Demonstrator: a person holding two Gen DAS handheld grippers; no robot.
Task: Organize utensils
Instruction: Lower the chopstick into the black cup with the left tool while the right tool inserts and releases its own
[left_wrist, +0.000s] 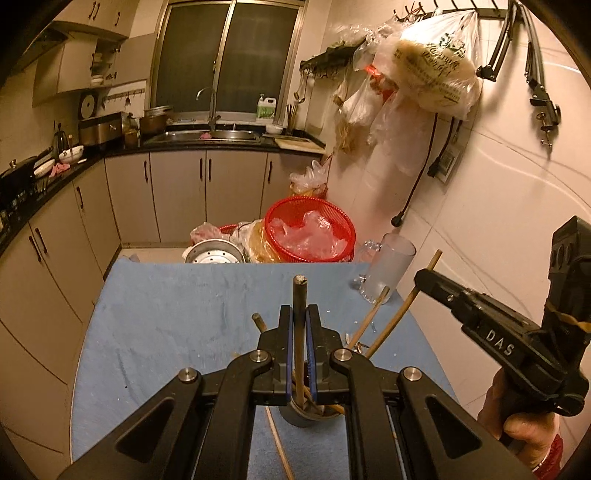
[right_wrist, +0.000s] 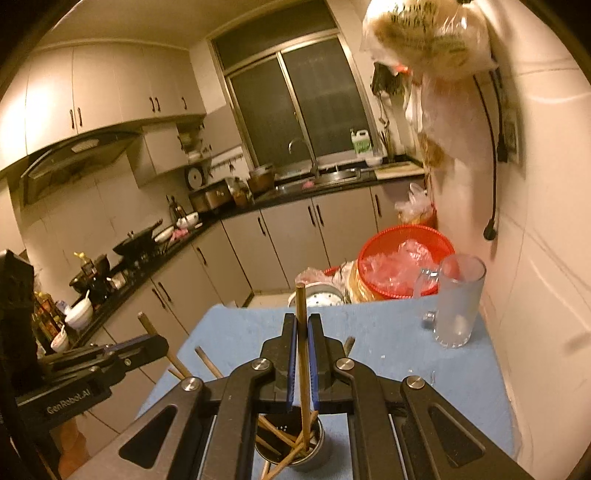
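White "DAS" lettering on the right gripper (left_wrist: 421, 277), beside the glass mug (left_wrist: 386, 267). "GenRobot.AI" printed on the left gripper (right_wrist: 162, 341). Green print on the hanging plastic bag (left_wrist: 436, 62), above the mug, too blurred to read.

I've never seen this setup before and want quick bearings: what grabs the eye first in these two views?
Each pair of tongs, left tongs and right tongs, grips a chopstick, a dark chopstick on the left and a light chopstick on the right, above a metal cup bristling with more. Beyond the blue cloth, a bright red basket stands out, beside a frosted glass mug.
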